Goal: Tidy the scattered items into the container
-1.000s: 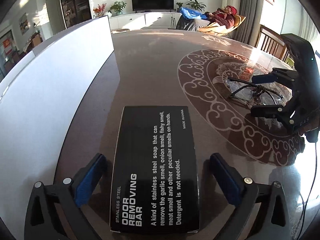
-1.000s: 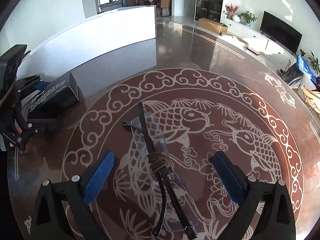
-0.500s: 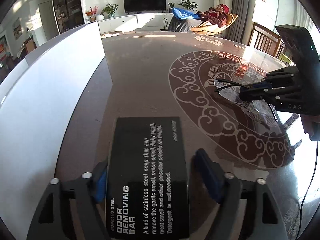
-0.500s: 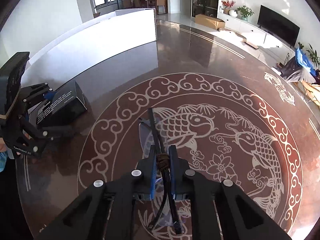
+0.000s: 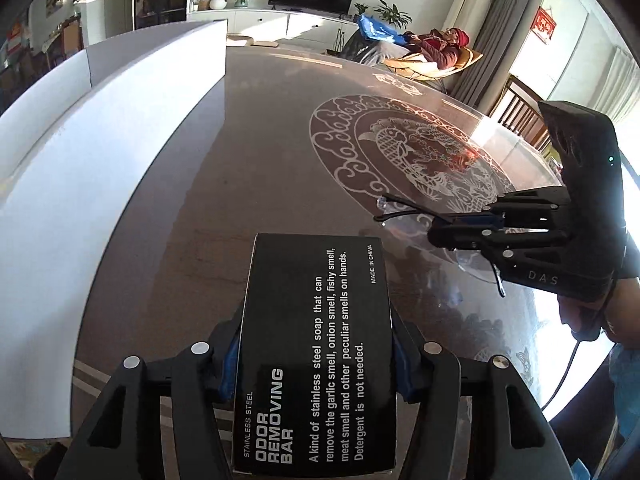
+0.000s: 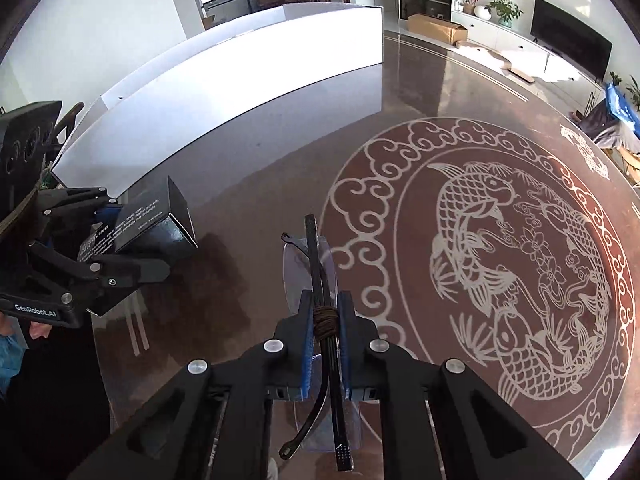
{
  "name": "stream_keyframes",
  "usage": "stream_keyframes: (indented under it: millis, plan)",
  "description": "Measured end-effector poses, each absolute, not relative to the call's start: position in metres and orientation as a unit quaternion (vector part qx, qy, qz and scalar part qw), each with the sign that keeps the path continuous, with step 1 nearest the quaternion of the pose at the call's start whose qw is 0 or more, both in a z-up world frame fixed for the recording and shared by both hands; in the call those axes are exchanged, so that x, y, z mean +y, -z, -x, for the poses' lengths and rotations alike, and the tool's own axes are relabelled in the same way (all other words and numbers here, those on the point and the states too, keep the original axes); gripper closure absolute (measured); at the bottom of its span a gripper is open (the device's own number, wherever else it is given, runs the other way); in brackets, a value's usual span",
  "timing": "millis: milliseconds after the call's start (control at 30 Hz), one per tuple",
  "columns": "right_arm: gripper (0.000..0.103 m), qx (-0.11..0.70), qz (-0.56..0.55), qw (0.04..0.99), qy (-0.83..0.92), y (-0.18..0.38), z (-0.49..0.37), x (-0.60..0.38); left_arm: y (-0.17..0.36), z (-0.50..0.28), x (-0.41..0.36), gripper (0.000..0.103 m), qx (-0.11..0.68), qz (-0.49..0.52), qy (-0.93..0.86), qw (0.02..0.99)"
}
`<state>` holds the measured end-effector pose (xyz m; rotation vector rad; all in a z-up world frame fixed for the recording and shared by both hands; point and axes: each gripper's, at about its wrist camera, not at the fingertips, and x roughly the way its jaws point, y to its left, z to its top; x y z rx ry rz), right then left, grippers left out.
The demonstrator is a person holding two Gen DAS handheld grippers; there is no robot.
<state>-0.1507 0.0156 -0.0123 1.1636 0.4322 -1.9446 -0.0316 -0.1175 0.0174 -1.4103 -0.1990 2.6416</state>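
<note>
Scattered items are both held clear of the round glass tabletop (image 6: 280, 128), which bears a koi fish pattern. The left gripper (image 5: 316, 356) is clenched on the long sides of a black odor removing bar box (image 5: 316, 360), which juts forward between the blue pads. The right gripper (image 6: 325, 336) is clenched tight on a pair of folded glasses (image 6: 320, 276), pinching the black temples where a brown cord is wound around them; the clear lenses stick out ahead and behind. A long white container (image 6: 240, 92) stands near the table edge, beyond the box, with only its outer wall visible. Both items seem lifted and ready to carry over. Risks from here: the glasses are held at one narrow point, so they could pivot or slip during a quick swing; the box, gripped near its back end, could tilt downward; either item could catch on the container wall if carried too low.
</note>
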Motion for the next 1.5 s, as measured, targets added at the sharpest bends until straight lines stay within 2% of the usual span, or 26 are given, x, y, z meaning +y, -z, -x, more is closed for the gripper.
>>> stream_keyframes:
  millis: [167, 333, 467, 633, 667, 700, 733, 767, 800, 867, 967, 1100, 1500]
  plan:
    - [0.092, 0.151, -0.418, 0.450, 0.774, -0.044, 0.152, -0.044, -0.089, 0.040, -0.173, 0.046, -0.055, 0.421, -0.905, 0.040]
    - [0.092, 0.138, -0.365, 0.500, 0.773, -0.113, 0.163, -0.139, -0.121, 0.058, -0.263, 0.046, -0.057, 0.403, -0.912, -0.053]
    - [0.092, 0.145, -0.337, 0.525, 0.768, -0.142, 0.174, -0.220, -0.114, 0.072, -0.330, 0.046, -0.089, 0.410, -0.901, -0.110]
    - [0.089, 0.169, -0.345, 0.520, 0.763, -0.120, 0.193, -0.298, -0.067, 0.093, -0.377, 0.046, -0.126, 0.459, -0.866, -0.151]
    - [0.076, 0.177, -0.362, 0.515, 0.757, -0.105, 0.199, -0.310, -0.056, 0.097, -0.381, 0.045, -0.132, 0.477, -0.854, -0.158]
    - [0.037, 0.194, -0.388, 0.497, 0.752, -0.089, 0.206, -0.320, -0.046, 0.100, -0.384, 0.044, -0.140, 0.490, -0.845, -0.164]
    - [0.022, 0.215, -0.408, 0.469, 0.753, -0.074, 0.211, -0.327, -0.040, 0.100, -0.384, 0.044, -0.147, 0.492, -0.841, -0.169]
    - [0.020, 0.232, -0.414, 0.449, 0.757, -0.065, 0.213, -0.330, -0.037, 0.098, -0.382, 0.037, -0.151, 0.489, -0.841, -0.177]
    - [0.020, 0.241, -0.410, 0.439, 0.762, -0.061, 0.214, -0.329, -0.035, 0.096, -0.379, 0.019, -0.154, 0.486, -0.840, -0.188]
    - [0.020, 0.230, -0.400, 0.437, 0.772, -0.065, 0.215, -0.321, -0.037, 0.091, -0.372, 0.002, -0.157, 0.479, -0.840, -0.201]
    - [0.020, 0.215, -0.392, 0.437, 0.780, -0.081, 0.215, -0.304, -0.050, 0.089, -0.353, 0.000, -0.113, 0.478, -0.841, -0.226]
    - [0.020, 0.221, -0.372, 0.441, 0.787, -0.106, 0.205, -0.286, -0.081, 0.087, -0.334, 0.000, -0.069, 0.427, -0.854, -0.291]
    - [0.020, 0.237, -0.374, 0.435, 0.784, -0.112, 0.203, -0.272, -0.108, 0.066, -0.335, 0.000, -0.087, 0.398, -0.856, -0.317]
